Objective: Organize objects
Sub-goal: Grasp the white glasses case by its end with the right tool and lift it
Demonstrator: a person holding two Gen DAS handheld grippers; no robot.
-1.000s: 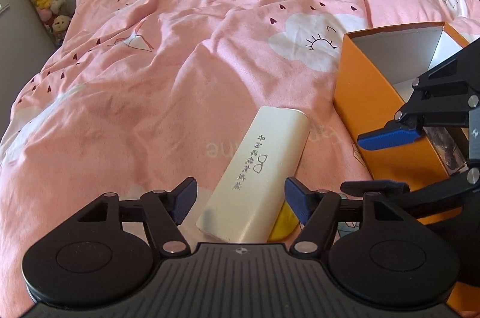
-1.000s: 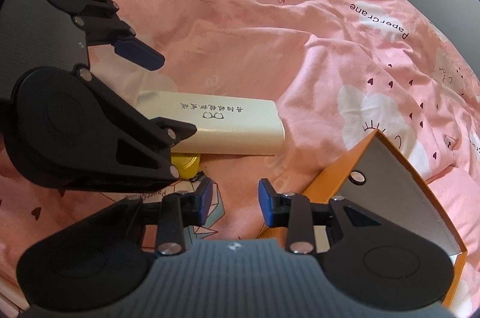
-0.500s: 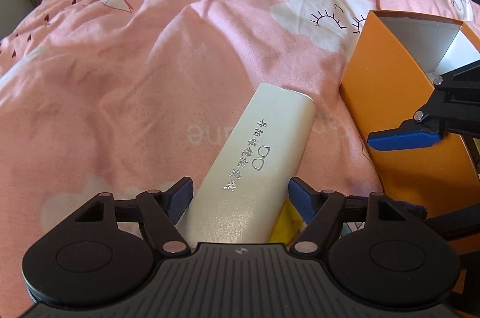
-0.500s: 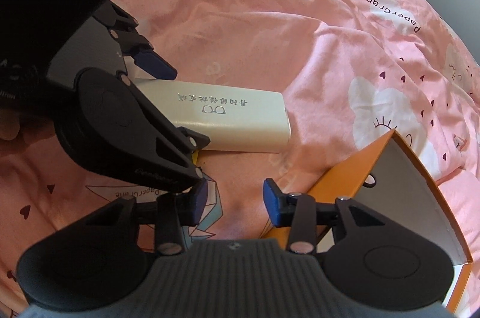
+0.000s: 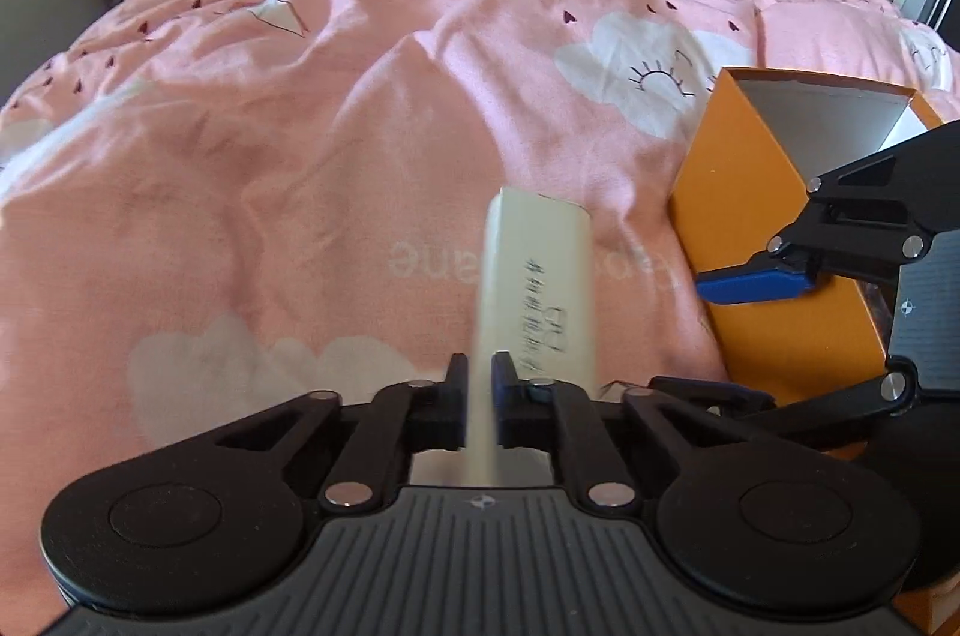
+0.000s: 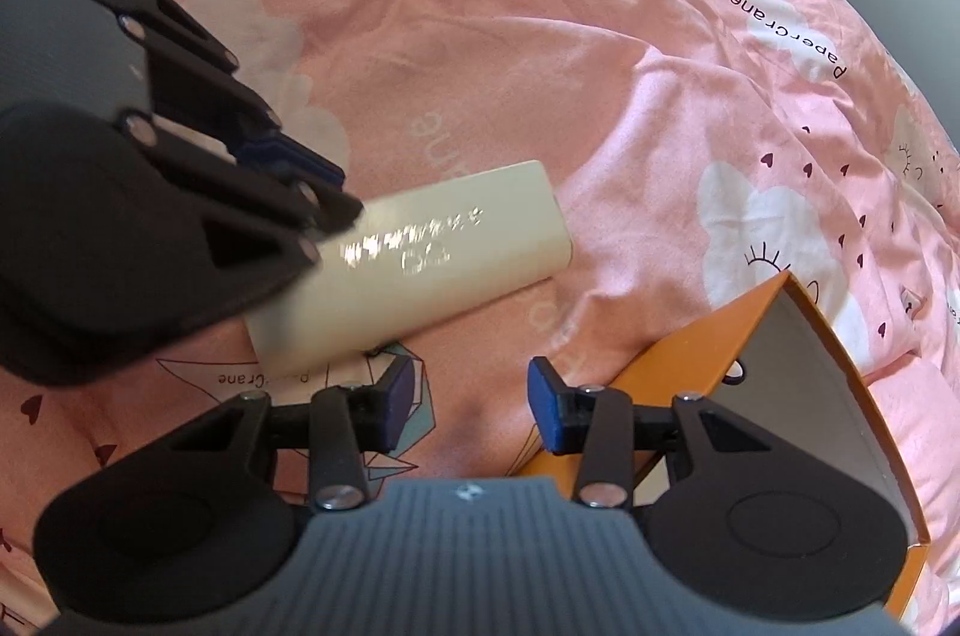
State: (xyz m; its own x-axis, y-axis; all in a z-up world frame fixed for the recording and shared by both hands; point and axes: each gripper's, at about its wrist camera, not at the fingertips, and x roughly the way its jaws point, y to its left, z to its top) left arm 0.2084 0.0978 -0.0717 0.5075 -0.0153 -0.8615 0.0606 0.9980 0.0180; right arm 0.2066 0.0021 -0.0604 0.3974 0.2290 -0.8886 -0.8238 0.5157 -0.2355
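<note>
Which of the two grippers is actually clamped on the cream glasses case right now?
The left gripper: its blue pads have just closed on the cream glasses case. The right gripper stands open and empty beside the orange box.

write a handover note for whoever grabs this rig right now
Left claw: just closed, shut on the near end of the cream glasses case, which is tilted on the pink duvet.
Right claw: open, holding nothing, beside the orange box.
Done: case gripped.
Left: probably carry the case into the open box on the right. Contents of the box can't be made out.
</note>
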